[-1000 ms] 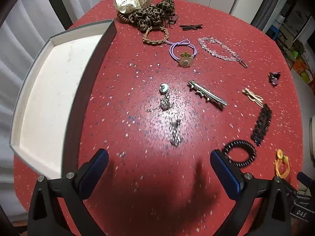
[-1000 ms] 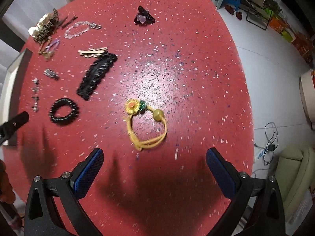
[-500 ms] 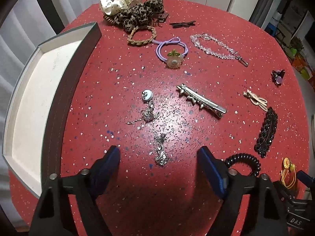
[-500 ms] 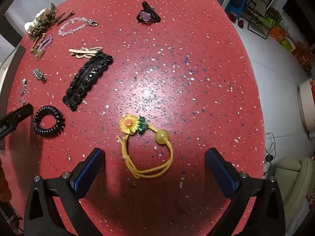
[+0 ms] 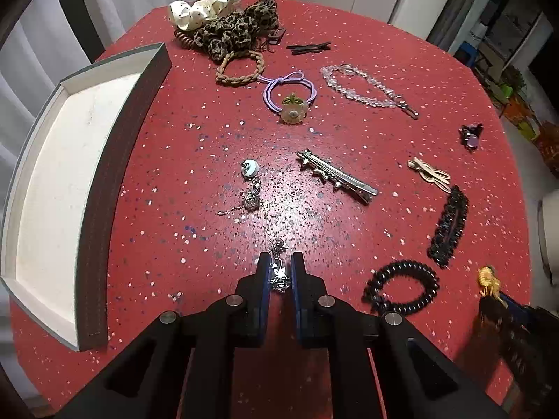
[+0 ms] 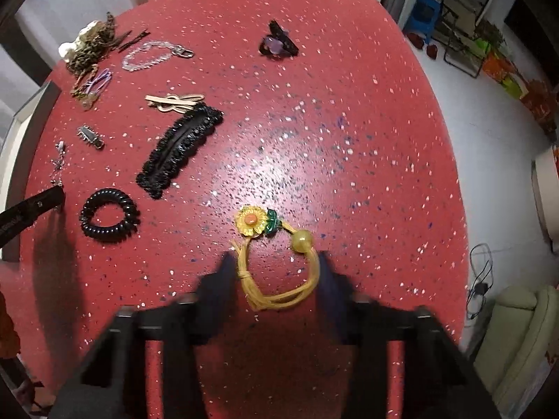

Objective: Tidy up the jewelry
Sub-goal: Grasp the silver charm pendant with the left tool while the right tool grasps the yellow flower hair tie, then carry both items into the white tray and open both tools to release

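Observation:
A small silver dangle earring (image 5: pixel 279 276) lies on the red speckled table (image 5: pixel 349 244). My left gripper (image 5: pixel 280 269) points down at it, jaws closing, and the pads press both of its sides. A yellow hair tie with a sunflower (image 6: pixel 249 221) lies under my right gripper (image 6: pixel 276 272). That gripper's blurred fingers (image 6: pixel 227 276) are closing and touch both sides of the tie's loop. A grey box tray with a white inside (image 5: pixel 115 174) stands at the table's left edge, with nothing in it.
Spread over the table are a second silver earring (image 5: pixel 251 188), a silver clip (image 5: pixel 337 176), a black coil tie (image 5: pixel 401 288), a black lace barrette (image 5: pixel 449 225), a crystal bracelet (image 5: pixel 363 87), a purple tie (image 5: pixel 286 94) and a scrunchie pile (image 5: pixel 227 24). The table's edge curves close on the right.
Both grippers went from wide open to closing. The left one came forward over the silver earring and closed on it. The right one drew in around the yellow hair tie.

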A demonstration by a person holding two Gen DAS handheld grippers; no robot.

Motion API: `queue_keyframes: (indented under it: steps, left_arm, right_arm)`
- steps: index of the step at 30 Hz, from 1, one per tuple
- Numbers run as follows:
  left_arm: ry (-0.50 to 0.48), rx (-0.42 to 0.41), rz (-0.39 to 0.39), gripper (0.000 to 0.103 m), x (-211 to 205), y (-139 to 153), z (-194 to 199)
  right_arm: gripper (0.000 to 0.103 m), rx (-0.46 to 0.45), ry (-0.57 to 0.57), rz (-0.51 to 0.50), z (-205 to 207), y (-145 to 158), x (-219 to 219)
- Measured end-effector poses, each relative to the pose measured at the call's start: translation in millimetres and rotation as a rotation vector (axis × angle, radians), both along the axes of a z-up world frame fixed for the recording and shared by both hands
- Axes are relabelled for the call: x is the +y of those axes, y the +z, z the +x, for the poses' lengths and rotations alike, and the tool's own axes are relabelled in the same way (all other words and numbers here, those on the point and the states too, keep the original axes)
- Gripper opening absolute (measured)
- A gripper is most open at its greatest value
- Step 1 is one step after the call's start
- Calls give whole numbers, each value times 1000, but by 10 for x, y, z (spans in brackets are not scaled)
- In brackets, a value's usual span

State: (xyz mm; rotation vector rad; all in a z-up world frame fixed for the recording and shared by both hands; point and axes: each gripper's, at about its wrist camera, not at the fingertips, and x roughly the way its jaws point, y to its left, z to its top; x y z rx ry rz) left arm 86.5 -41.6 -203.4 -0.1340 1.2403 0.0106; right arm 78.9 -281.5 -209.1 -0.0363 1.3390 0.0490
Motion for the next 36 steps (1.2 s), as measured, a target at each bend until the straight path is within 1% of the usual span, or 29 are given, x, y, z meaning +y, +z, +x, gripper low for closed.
queue_keyframes:
  steps: [1, 5, 11, 17, 27, 36]
  left_arm:
    - [-3, -2, -7, 12, 13, 23, -25]
    - [-20, -7, -34, 12, 41, 140, -116]
    - [-31, -17, -63, 12, 75, 334, -256]
    - [-41, -20, -69, 12, 59, 517, -316]
    - [-50, -38, -63, 12, 72, 914, -556]
    - [7, -62, -56, 12, 344, 1196, -822]
  right_arm:
    - [7, 5, -6, 2, -14, 12, 24]
    - [7, 14, -46, 46, -1, 64, -44]
    - [7, 24, -65, 106, -51, 194, -125]
    - [7, 45, -79, 172, -158, 335, -166]
    - [7, 53, -52, 239, -315, 664, -62]
    - [7, 35, 13, 268, -367, 961, 176]
